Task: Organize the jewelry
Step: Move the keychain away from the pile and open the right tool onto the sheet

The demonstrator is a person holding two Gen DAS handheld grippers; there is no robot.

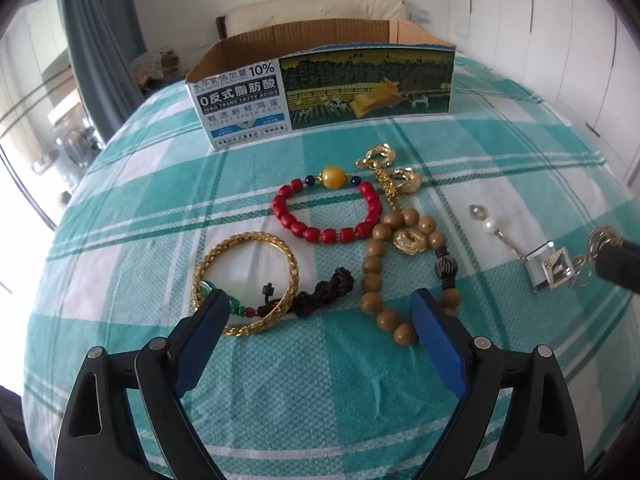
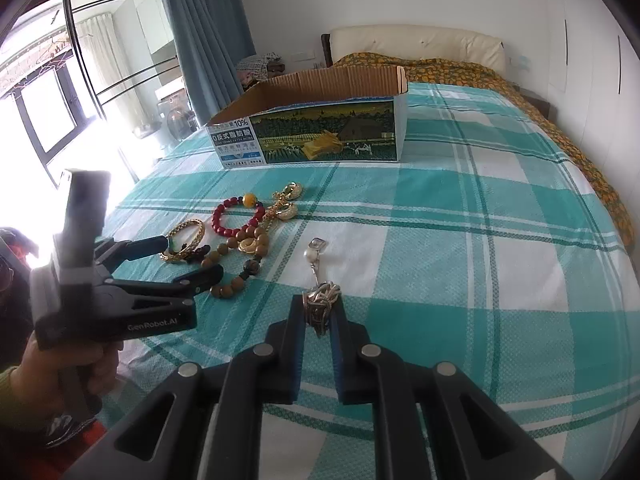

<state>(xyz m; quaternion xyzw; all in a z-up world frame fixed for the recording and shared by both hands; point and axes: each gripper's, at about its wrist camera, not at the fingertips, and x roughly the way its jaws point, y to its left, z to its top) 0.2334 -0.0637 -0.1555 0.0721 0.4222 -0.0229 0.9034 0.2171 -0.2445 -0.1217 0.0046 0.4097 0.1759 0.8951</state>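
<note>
Right gripper (image 2: 318, 312): fingers pinching silver chain (image 2: 320, 300), pearl end trailing on bed (image 2: 480, 280). Left gripper (image 1: 316, 312): gaping wide, empty, hovering near gold bangle (image 1: 244, 284). Risking chain snagging, slipping before box (image 2: 312, 120).

Bracelets (image 1: 326, 210): four. Box (image 1: 320, 92): one.

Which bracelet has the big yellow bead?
The red bead bracelet, lying nearest the cardboard box; the gold bangle and brown wooden bracelet have none.

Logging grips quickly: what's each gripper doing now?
Left gripper: open, holding nothing.
Right gripper: shut on the silver keychain.
</note>
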